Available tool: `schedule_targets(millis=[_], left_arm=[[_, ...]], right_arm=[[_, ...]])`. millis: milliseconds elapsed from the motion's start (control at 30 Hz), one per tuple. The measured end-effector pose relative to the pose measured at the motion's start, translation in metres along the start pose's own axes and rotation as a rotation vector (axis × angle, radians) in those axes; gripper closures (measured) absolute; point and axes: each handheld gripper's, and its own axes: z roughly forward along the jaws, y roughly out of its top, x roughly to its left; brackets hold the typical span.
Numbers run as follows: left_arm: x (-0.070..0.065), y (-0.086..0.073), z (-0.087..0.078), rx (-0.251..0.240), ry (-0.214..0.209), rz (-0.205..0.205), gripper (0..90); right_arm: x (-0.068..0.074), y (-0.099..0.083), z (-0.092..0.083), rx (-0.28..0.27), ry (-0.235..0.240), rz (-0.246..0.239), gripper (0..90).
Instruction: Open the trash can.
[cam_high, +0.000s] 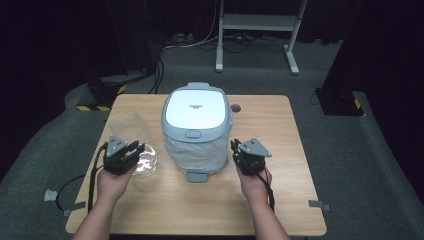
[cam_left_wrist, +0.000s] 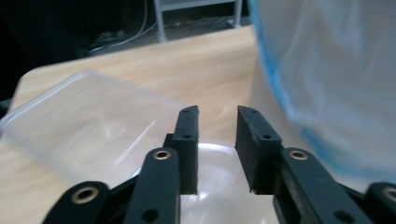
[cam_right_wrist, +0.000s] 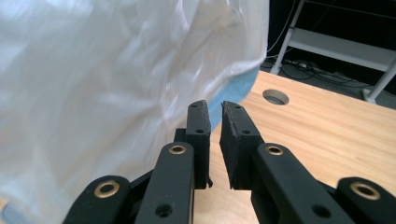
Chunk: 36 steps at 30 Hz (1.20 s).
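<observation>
A pale blue bin (cam_high: 197, 129), its white liner (cam_high: 192, 152) hanging over the sides, stands mid-table between both grippers. The left gripper (cam_high: 141, 148) hovers, part open and empty, over clear plastic containers (cam_high: 132, 127); the right gripper (cam_right_wrist: 215, 109), narrowly parted, holds nothing beside the liner.

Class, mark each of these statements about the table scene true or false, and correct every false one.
1. The bin's lid is shut. True.
2. A white bag hangs over the outside of the bin. True.
3. The left gripper clamps the clear plastic container. False: its jaws stand apart with nothing between the pads; the container lies on the table beyond them.
4. The right gripper holds the bag. False: a narrow gap shows between its jaws, empty, and the bag is beside them.
5. The two grippers are on opposite sides of the bin. True.
</observation>
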Motion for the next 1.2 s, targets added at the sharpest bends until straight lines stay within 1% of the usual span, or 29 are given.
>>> schedule_targets(millis=[33, 133, 167, 200, 233, 267, 333, 367, 400, 433, 467, 500, 533, 567, 600, 633, 667, 700, 733, 767, 800, 833, 867, 900, 933, 1000, 1067, 1133, 1200], left_arm=[[0.004, -0.009, -0.007, 0.006, 0.011, -0.014, 66.2], [0.013, -0.026, -0.025, 0.005, 0.036, -0.038, 61.1], [0.019, -0.037, -0.037, 0.0, 0.06, -0.045, 57.7], [0.021, -0.042, -0.041, 0.005, 0.072, -0.051, 55.5], [0.021, -0.042, -0.041, 0.005, 0.072, -0.051, 53.4], [0.024, -0.047, -0.045, 0.013, 0.086, -0.047, 53.4], [0.028, -0.058, -0.05, 0.027, 0.11, -0.05, 50.6], [0.032, -0.07, -0.051, 0.048, 0.122, -0.058, 48.5], [0.032, -0.07, -0.051, 0.048, 0.122, -0.058, 47.8], [0.037, -0.079, -0.049, 0.054, 0.099, -0.108, 47.2], [0.037, -0.079, -0.049, 0.054, 0.099, -0.108, 47.3], [0.039, -0.08, -0.048, 0.051, 0.083, -0.125, 47.3], [0.042, -0.078, -0.047, 0.042, 0.075, -0.129, 47.6], [0.047, -0.069, -0.044, 0.008, 0.045, -0.144, 48.4], [0.047, -0.069, -0.044, 0.008, 0.045, -0.144, 49.3], [0.05, -0.063, -0.042, -0.013, 0.02, -0.161, 49.3], [0.052, -0.05, -0.031, -0.028, -0.002, -0.171, 50.4], [0.052, -0.05, -0.031, -0.028, -0.002, -0.171, 50.6], [0.052, -0.045, -0.023, -0.021, -0.009, -0.175, 50.6], [0.05, -0.04, -0.007, -0.005, -0.004, -0.167, 50.6], [0.05, -0.04, -0.007, -0.005, -0.004, -0.167, 50.6], [0.047, -0.039, 0.005, 0.005, 0.003, -0.158, 50.8], [0.047, -0.039, 0.005, 0.005, 0.003, -0.158, 51.2], [0.046, -0.039, 0.009, 0.01, 0.007, -0.161, 51.9], [0.047, -0.041, 0.017, 0.03, -0.007, -0.177, 52.6], [0.047, -0.042, 0.019, 0.035, -0.01, -0.185, 53.9], [0.046, -0.044, 0.019, 0.027, -0.018, -0.187, 55.4], [0.044, -0.044, 0.018, 0.028, -0.023, -0.177, 55.8], [0.042, -0.045, 0.017, 0.031, -0.032, -0.17, 56.4]], right_arm=[[0.001, -0.003, -0.003, 0.0, -0.004, -0.005, 81.3], [0.005, -0.013, -0.011, -0.005, -0.018, -0.016, 81.0], [0.008, -0.019, -0.015, -0.005, -0.024, -0.022, 80.6], [0.009, -0.022, -0.017, -0.007, -0.027, -0.027, 80.5], [0.009, -0.022, -0.017, -0.007, -0.027, -0.027, 80.5], [0.01, -0.026, -0.019, -0.008, -0.029, -0.028, 80.4], [0.012, -0.031, -0.022, -0.007, -0.028, -0.024, 79.8], [0.013, -0.034, -0.024, -0.003, -0.027, -0.026, 79.4], [0.013, -0.034, -0.024, -0.003, -0.027, -0.026, 79.4], [0.015, -0.036, -0.025, 0.0, -0.027, -0.03, 79.1], [0.015, -0.036, -0.025, 0.0, -0.027, -0.03, 79.1], [0.016, -0.036, -0.026, 0.0, -0.025, -0.029, 79.1], [0.017, -0.037, -0.026, 0.001, -0.024, -0.036, 79.0], [0.02, -0.038, -0.026, 0.006, -0.02, -0.049, 78.8], [0.02, -0.038, -0.026, 0.006, -0.02, -0.049, 78.8], [0.021, -0.039, -0.025, 0.009, -0.018, -0.056, 78.7], [0.023, -0.039, -0.024, 0.013, -0.017, -0.065, 78.6], [0.023, -0.039, -0.024, 0.013, -0.017, -0.065, 78.6], [0.024, -0.039, -0.023, 0.015, -0.016, -0.069, 78.5], [0.026, -0.039, -0.022, 0.012, -0.018, -0.081, 78.3], [0.026, -0.039, -0.022, 0.012, -0.018, -0.081, 78.3], [0.026, -0.039, -0.023, 0.012, -0.022, -0.088, 78.0], [0.026, -0.039, -0.023, 0.012, -0.022, -0.088, 78.0], [0.025, -0.04, -0.023, 0.014, -0.025, -0.081, 77.9], [0.024, -0.041, -0.022, 0.015, -0.026, -0.079, 77.9], [0.022, -0.042, -0.022, 0.02, -0.026, -0.072, 77.8], [0.02, -0.043, -0.022, 0.022, -0.026, -0.072, 77.5], [0.02, -0.044, -0.023, 0.024, -0.026, -0.066, 77.2], [0.02, -0.044, -0.023, 0.024, -0.024, -0.07, 76.7]])
